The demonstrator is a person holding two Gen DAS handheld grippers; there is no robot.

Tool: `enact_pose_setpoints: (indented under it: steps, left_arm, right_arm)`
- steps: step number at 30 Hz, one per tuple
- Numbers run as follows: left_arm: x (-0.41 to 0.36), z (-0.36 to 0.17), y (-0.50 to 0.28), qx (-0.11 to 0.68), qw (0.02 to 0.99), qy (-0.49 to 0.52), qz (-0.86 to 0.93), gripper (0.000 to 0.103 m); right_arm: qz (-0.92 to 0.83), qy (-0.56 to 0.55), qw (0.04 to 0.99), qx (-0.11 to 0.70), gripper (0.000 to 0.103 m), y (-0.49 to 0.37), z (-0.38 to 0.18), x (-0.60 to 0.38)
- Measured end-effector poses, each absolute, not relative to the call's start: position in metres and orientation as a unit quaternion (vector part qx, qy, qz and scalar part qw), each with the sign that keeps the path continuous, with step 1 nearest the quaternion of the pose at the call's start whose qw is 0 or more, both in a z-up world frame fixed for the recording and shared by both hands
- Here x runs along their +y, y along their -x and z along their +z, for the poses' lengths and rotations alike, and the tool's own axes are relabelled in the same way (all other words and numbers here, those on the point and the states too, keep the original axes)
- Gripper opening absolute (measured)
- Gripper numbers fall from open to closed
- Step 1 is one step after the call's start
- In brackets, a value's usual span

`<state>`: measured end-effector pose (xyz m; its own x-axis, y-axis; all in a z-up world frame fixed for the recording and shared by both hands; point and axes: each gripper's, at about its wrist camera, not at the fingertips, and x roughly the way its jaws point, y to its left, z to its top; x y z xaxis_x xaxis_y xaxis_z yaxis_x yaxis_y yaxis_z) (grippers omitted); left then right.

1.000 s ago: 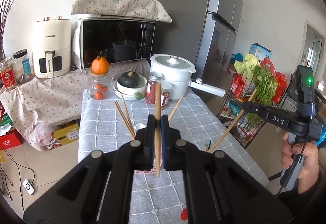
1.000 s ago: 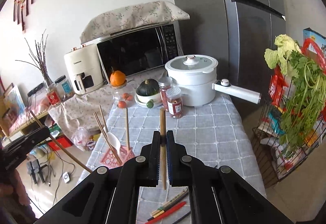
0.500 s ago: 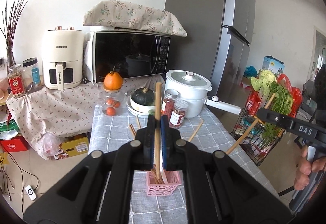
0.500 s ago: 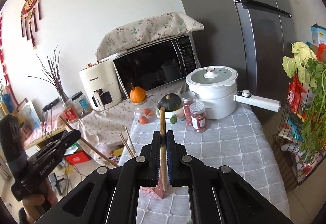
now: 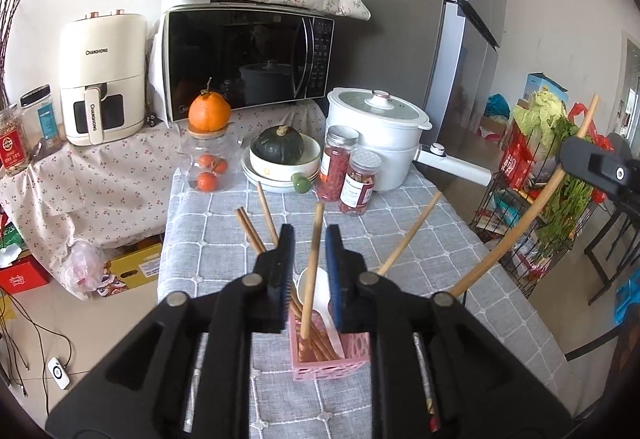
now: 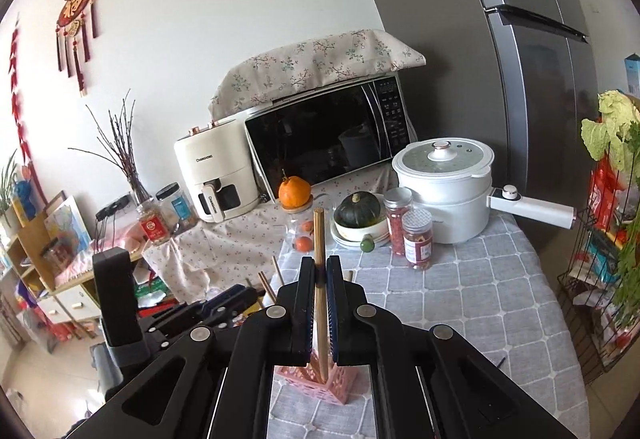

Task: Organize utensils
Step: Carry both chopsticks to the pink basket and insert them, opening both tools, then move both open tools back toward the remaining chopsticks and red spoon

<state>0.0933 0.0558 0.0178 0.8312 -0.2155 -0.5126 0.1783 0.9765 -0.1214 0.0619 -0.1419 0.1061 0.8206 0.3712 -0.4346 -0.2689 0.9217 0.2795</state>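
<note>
Bright, even daylight — soft shadows, sharp centre, strong fisheye bending and dark vignette at edges.

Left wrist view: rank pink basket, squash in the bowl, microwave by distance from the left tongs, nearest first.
1. Pink basket: right under the left tongs, on the grey tablecloth, with chopsticks and a white spoon in it.
2. Squash: mid-table, in the white bowl beyond the basket.
3. Microwave: farthest, on the flowered cloth behind the table.

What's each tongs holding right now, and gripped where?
Right tongs: shut on a chopstick, gripped mid-shaft. Left tongs: jaws opening, pads clear of the chopstick between them, its tip in the pink basket.
</note>
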Motion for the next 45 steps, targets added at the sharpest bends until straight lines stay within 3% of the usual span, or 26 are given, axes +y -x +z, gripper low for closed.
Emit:
enact_pose_setpoints:
  steps: [1,7,24,27,29,31,37,45]
  left_arm:
    - [0.057,0.018,-0.094,0.272,0.957,0.035,-0.099,0.033]
    - [0.069,0.021,-0.089,0.280,0.955,0.052,-0.085,0.042]
    - [0.086,-0.006,-0.082,0.357,0.928,0.059,-0.087,0.060]
    - [0.083,-0.010,-0.082,0.372,0.922,0.053,-0.090,0.063]
    - [0.080,-0.013,-0.082,0.380,0.920,0.045,-0.090,0.065]
    - [0.076,-0.014,-0.081,0.387,0.917,0.039,-0.093,0.068]
    - [0.064,-0.016,-0.074,0.402,0.909,0.028,-0.109,0.082]
    - [0.034,-0.035,-0.073,0.447,0.884,-0.010,-0.139,0.088]
  right_arm:
    - [0.171,-0.104,0.948,0.248,0.006,-0.064,0.105,-0.139]
    - [0.171,-0.106,0.946,0.255,0.006,-0.077,0.093,-0.128]
    - [0.139,-0.155,0.913,0.350,0.010,-0.134,0.025,-0.131]
    - [0.137,-0.165,0.913,0.348,0.021,-0.134,0.026,-0.138]
    - [0.136,-0.166,0.915,0.341,0.038,-0.131,0.030,-0.144]
    - [0.134,-0.163,0.919,0.332,0.048,-0.125,0.036,-0.150]
    - [0.112,-0.146,0.925,0.332,0.069,-0.106,0.043,-0.177]
    - [0.057,-0.130,0.915,0.377,0.080,-0.084,0.024,-0.224]
